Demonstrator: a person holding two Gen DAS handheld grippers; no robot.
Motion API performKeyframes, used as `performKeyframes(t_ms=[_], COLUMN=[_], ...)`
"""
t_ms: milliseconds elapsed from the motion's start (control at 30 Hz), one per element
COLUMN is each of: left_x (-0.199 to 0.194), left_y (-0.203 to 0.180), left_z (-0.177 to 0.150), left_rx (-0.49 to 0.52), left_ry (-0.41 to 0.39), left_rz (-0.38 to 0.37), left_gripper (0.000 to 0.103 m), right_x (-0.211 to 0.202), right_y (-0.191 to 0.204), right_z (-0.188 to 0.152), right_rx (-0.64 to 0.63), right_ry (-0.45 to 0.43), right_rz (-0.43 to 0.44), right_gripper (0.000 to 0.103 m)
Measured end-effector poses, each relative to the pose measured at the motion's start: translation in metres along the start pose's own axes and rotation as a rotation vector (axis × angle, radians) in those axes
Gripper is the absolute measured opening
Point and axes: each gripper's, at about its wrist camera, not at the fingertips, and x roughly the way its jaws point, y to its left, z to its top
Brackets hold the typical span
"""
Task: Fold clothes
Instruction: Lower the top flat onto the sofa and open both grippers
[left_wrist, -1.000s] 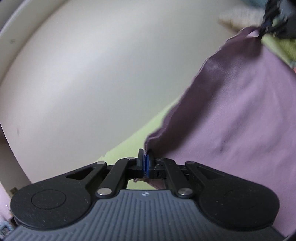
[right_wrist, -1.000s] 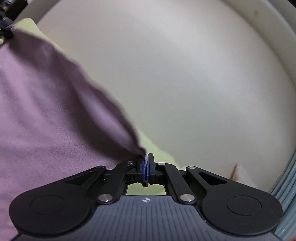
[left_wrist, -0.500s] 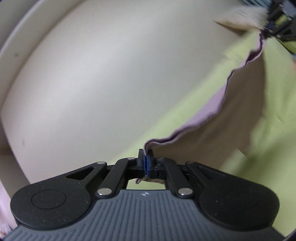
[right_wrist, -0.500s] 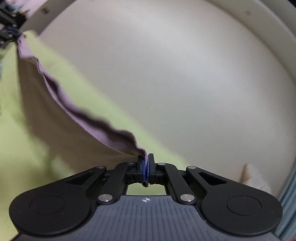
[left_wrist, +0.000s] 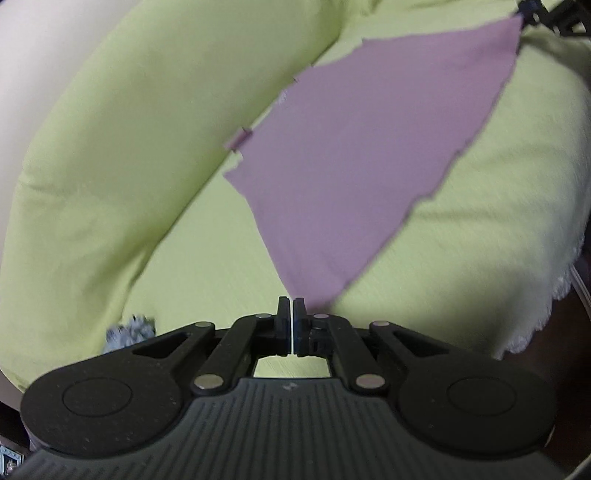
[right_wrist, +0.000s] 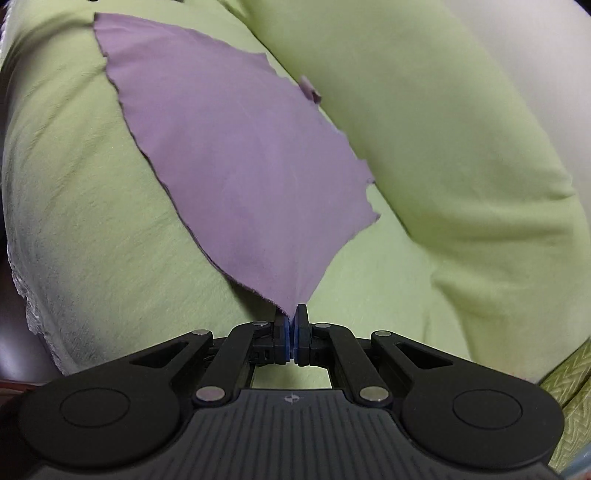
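A purple cloth (left_wrist: 369, 166) lies spread flat on a lime-green covered seat (left_wrist: 480, 221). My left gripper (left_wrist: 291, 306) is shut on the cloth's near corner, low over the seat. At the top right of the left wrist view, my right gripper (left_wrist: 532, 11) pinches the opposite end of the same front edge. In the right wrist view the purple cloth (right_wrist: 240, 155) fans out from my right gripper (right_wrist: 291, 314), which is shut on its corner. The cloth's far edge is ragged and reaches the foot of the green backrest (right_wrist: 443, 129).
A thick green backrest (left_wrist: 110, 147) curves behind the seat, with a pale wall (right_wrist: 546, 74) beyond it. A small grey-blue fuzzy thing (left_wrist: 129, 332) lies at the left. A white lace fringe (right_wrist: 33, 302) marks the seat's front edge. A patterned green cushion (right_wrist: 569, 387) sits at the right.
Both grippers have dropped steeply and tipped downward. The cloth, which hung stretched in the air between them, now lies flat on the green seat. Both stay shut on its corners.
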Motion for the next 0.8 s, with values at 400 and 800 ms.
performKeyframes(t_ms=[400,800], left_x=[-0.051,-0.022], left_y=[0.072,0.058], left_z=[0.084,0.071], left_rx=[0.489,0.719], left_ry=[-0.063,-0.133], left_rz=[0.136,0.172], left_gripper=[0.031,0.002], right_x=[0.055,0.067], right_y=[0.176,0.198], right_z=[0.038,0.043], right_rx=[-0.272,-0.420], right_ry=[0.002,-0.021], right_rz=[-0.130,-0.186], right_gripper=[0.051,0.007])
